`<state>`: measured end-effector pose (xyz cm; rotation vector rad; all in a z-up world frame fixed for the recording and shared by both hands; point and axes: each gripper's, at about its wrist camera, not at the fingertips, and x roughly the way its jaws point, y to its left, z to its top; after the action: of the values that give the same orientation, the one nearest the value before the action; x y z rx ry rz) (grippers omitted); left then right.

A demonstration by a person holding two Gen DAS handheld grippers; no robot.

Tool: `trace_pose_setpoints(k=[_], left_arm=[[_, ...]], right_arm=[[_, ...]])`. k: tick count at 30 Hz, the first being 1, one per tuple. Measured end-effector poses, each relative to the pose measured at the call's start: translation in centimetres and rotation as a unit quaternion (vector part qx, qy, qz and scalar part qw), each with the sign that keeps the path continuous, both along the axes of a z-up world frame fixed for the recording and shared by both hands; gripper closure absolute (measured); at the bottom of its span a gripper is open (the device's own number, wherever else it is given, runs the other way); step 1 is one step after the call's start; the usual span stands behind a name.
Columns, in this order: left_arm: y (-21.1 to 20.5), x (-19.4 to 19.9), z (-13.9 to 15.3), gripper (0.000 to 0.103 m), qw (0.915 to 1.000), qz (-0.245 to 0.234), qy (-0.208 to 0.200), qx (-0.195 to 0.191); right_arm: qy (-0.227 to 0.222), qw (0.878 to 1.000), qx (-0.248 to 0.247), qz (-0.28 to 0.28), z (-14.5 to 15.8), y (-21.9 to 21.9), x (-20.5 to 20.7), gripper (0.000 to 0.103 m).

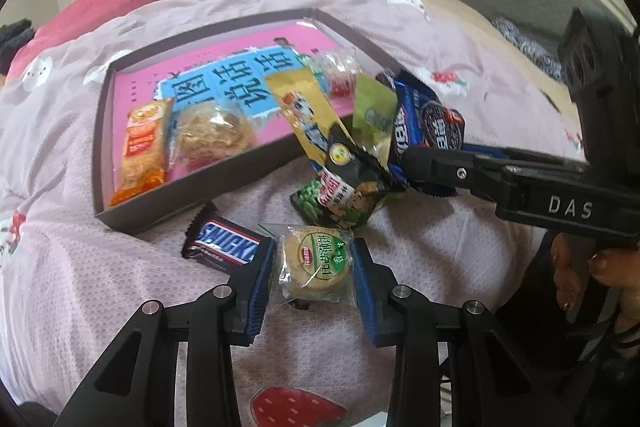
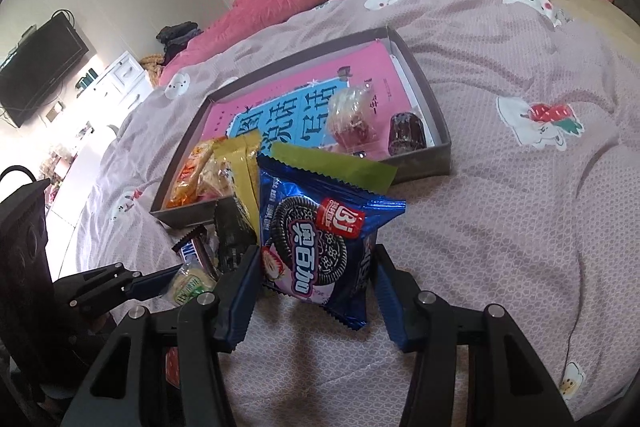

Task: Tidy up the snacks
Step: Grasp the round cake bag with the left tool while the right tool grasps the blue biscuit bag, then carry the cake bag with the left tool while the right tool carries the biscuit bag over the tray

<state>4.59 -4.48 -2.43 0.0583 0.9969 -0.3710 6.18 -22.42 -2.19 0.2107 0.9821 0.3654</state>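
On the bed, the left claw (image 1: 313, 277) is pinched on a round wrapped biscuit (image 1: 316, 267) and the right claw (image 2: 316, 277) on a blue cookie packet (image 2: 316, 247), both seemingly bound for the grey tray (image 1: 168, 209) beyond.

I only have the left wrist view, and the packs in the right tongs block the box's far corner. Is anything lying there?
Observer: Yes, a dark brown wrapped cake lies in that corner of the box.
Operator: Which pack faces the right camera?
Observer: The blue Oreo pack. It spans the gap between the fingers of the right tongs, with the yellow pack and green pack behind it.
Operator: Does that view catch my biscuit?
Observer: Yes, the round biscuit pack shows at the tips of the left tongs, low on the left of the right wrist view.
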Motion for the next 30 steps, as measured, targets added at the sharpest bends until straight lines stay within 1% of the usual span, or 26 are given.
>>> trace_pose_setpoints(k=[5,10,18,26,30], left_arm=[[0.9,0.0,1.4,0.064,0.9995,0.019,-0.020,-0.018],[1.4,-0.2,2.2,0.064,0.9986,0.030,-0.025,-0.036],[2.4,-0.2,3.6,0.064,0.9965,0.053,-0.045,-0.047],[4.7,0.5,4.5,0.064,0.9927,0.088,-0.060,-0.056],[6.0,0.6,4.9,0.064,0.9906,0.104,-0.072,-0.053]], right_arm=[[-0.018,1.000,-0.005,0.005,0.7,0.2,-0.4,0.049],[-0.027,1.000,-0.004,0.006,1.1,0.2,-0.4,0.049],[-0.049,0.999,-0.010,0.008,2.1,0.3,-0.5,0.049],[-0.071,0.997,-0.018,0.012,3.0,0.6,-0.3,0.049],[-0.075,0.997,-0.016,0.013,3.2,0.7,0.0,0.049]])
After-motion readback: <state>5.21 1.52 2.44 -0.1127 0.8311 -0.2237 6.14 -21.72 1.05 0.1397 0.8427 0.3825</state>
